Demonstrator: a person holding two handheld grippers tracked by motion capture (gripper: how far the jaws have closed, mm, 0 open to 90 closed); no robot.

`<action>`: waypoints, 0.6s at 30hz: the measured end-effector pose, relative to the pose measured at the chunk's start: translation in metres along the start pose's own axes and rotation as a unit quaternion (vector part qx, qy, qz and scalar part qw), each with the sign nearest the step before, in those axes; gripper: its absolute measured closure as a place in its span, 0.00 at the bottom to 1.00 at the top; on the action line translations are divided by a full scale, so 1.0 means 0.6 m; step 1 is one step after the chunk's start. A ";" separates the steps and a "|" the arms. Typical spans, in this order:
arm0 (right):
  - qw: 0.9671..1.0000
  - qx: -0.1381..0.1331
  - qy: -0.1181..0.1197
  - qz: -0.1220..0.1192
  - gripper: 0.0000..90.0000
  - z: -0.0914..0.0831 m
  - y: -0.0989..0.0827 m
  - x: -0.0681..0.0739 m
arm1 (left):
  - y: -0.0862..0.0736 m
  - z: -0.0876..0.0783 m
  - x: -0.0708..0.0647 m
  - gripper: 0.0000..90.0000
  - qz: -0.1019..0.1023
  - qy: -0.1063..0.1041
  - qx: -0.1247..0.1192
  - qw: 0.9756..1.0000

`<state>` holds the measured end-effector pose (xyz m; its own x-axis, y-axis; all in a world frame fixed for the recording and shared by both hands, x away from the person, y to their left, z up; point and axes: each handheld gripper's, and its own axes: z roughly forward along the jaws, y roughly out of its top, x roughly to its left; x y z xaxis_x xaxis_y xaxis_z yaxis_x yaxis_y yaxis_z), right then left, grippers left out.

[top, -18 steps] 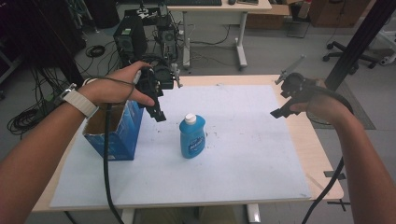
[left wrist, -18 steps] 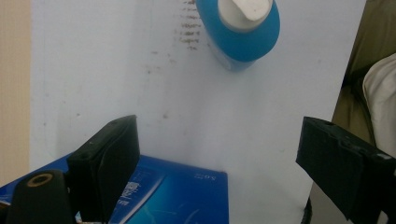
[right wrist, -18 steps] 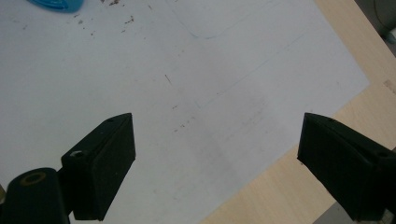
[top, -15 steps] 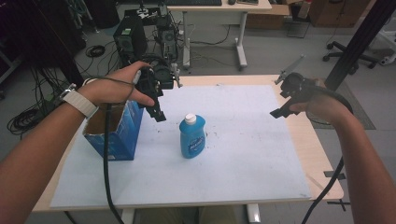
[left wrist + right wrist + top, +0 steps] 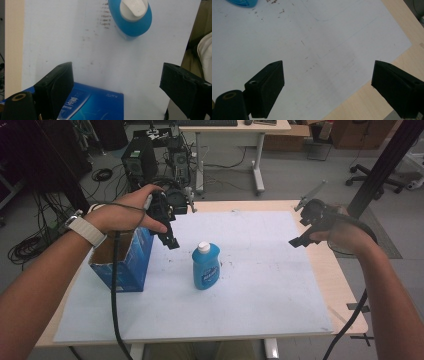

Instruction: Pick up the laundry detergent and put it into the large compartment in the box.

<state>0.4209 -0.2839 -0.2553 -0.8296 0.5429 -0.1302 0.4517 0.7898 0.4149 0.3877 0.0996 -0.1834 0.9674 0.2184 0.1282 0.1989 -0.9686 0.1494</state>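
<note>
Fingers (image 5: 58, 85) spread wide, empty, above the box (image 5: 97, 105); bottle (image 5: 132, 18) stands beyond.

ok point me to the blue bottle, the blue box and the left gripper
blue bottle (image 5: 205, 274), high view, on the label at the front of its body
blue box (image 5: 131, 265), high view, on its blue side wall
left gripper (image 5: 170, 240), high view, at its jaw tips, open above the white sheet

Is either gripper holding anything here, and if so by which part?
Nothing is held. The left gripper is open above the box and paper, near the bottle. The right gripper is open over the paper.
</note>
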 end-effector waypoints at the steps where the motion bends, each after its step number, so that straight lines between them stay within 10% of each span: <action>1: 1.000 0.000 0.000 0.000 0.13 0.001 0.000 0.000 | 0.000 -0.001 0.000 0.13 -0.002 0.001 -0.002 1.000; 18: 1.000 0.001 -0.004 -0.008 0.13 0.004 -0.005 -0.002 | 0.010 -0.011 -0.011 0.10 -0.041 0.012 0.010 0.999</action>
<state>0.4214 -0.2863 -0.2587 -0.8342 0.5324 -0.1438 0.4388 0.7987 0.4116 0.3814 0.0928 -0.1771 0.9435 0.3005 0.1398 0.2814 -0.9491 0.1412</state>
